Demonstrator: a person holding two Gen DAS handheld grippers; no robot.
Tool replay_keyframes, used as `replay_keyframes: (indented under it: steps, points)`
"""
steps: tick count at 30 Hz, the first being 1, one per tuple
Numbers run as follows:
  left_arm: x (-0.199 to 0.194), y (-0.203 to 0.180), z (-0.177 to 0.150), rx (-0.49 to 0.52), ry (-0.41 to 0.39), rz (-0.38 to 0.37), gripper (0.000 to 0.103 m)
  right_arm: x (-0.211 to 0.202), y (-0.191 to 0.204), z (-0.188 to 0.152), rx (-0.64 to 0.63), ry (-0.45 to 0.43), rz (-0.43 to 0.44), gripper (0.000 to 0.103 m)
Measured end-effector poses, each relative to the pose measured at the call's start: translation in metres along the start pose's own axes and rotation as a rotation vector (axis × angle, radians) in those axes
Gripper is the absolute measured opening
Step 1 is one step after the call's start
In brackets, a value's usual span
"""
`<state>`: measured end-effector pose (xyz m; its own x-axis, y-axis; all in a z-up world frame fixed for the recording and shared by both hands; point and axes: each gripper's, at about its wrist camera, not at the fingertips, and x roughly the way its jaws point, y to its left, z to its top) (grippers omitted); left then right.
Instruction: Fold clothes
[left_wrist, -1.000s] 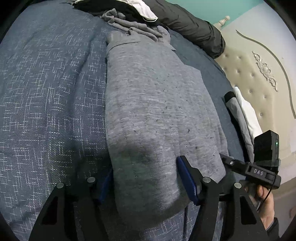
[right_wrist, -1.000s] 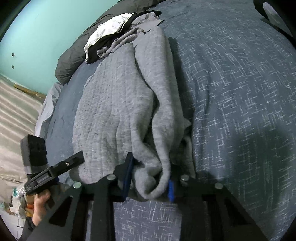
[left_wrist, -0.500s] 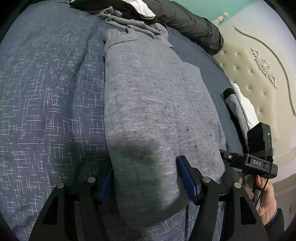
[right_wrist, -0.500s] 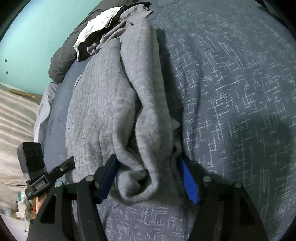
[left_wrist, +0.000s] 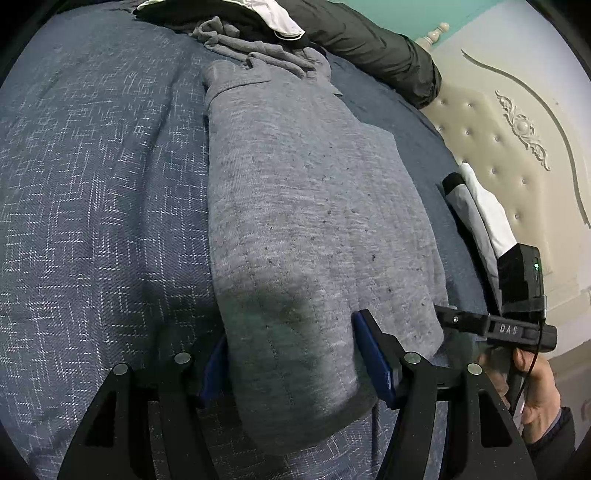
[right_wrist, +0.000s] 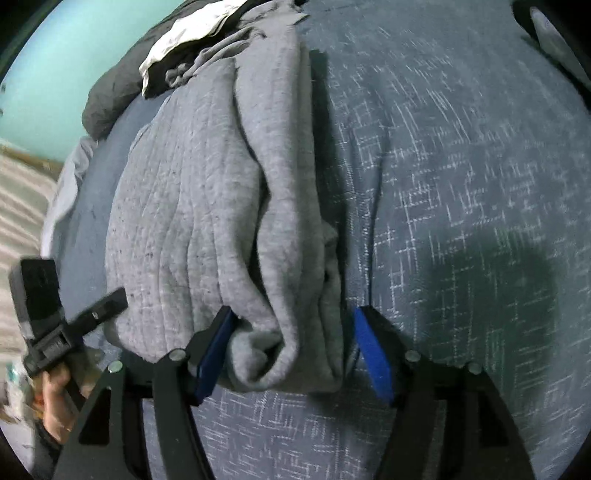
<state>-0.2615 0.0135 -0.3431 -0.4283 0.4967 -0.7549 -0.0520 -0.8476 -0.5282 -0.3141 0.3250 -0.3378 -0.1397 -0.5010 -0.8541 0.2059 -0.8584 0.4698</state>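
We see a folded grey sweatshirt (left_wrist: 306, 229) lying lengthwise on the blue patterned bedspread (left_wrist: 96, 206). The left gripper (left_wrist: 295, 354) straddles its near end, jaws spread, pads not visibly pressing. The right gripper (right_wrist: 293, 345) has just been opening; its blue pads (right_wrist: 373, 354) flank the bunched hem (right_wrist: 280, 362), the right one clear of it. More garments (left_wrist: 255, 48) are heaped beyond.

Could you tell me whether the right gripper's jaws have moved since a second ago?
Yes. The right gripper has just been opening; its jaws now stand wide beside the sweater, no longer pinching it.
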Motion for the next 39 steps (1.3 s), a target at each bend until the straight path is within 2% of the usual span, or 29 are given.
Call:
replay_keyframes:
  steps: [1,2,3,4,7,10,13,16,19,23,27,29,33,37,39]
  points:
    - [0.0,0.0,0.0,-0.002,0.0,-0.002,0.068,0.0,0.0,0.0,0.006,0.001,0.014,0.067]
    - [0.0,0.001,0.0,-0.003,0.0,-0.004,0.068,0.0,0.0,-0.001,0.012,0.001,0.029,0.063]
    - [0.0,0.001,-0.001,-0.002,-0.001,-0.003,0.068,0.0,-0.001,-0.001,0.018,0.002,0.043,0.058]
    - [-0.001,0.0,-0.001,0.0,-0.001,-0.003,0.068,0.0,-0.001,-0.001,0.023,0.002,0.058,0.047]
    - [-0.001,0.002,-0.001,-0.001,-0.002,-0.006,0.068,0.0,-0.001,-0.002,0.041,0.004,0.101,0.04]
    - [0.0,0.004,-0.001,-0.009,-0.001,-0.012,0.068,0.003,-0.004,0.001,0.054,0.008,0.135,0.04]
    - [0.001,0.006,0.001,-0.019,0.001,-0.016,0.068,0.007,-0.017,0.006,0.082,0.009,0.163,0.051]
    - [0.003,0.007,0.002,-0.03,0.003,-0.021,0.068,0.01,-0.019,0.01,0.098,-0.002,0.191,0.054]
    - [0.004,0.009,0.002,-0.041,0.0,-0.033,0.068,0.011,-0.012,0.01,0.053,-0.011,0.162,0.05]
    - [0.002,0.004,-0.001,-0.012,-0.014,-0.017,0.063,0.014,-0.005,0.011,0.034,-0.013,0.162,0.033]
    - [0.002,0.004,0.001,-0.018,-0.018,-0.016,0.065,0.013,0.001,0.012,-0.013,-0.025,0.12,0.035]
    - [0.005,0.009,0.002,-0.042,-0.014,-0.032,0.067,0.018,-0.005,0.015,0.015,-0.019,0.132,0.047]
    - [0.009,0.008,0.004,-0.038,-0.015,-0.027,0.067,0.024,-0.009,0.014,0.034,-0.022,0.161,0.05]
    - [0.01,0.003,0.006,-0.027,-0.019,-0.016,0.066,0.017,-0.002,0.01,-0.013,-0.056,0.142,0.036]
    - [0.006,-0.003,0.006,-0.002,-0.026,0.0,0.059,0.011,0.004,0.007,-0.045,-0.079,0.114,0.033]
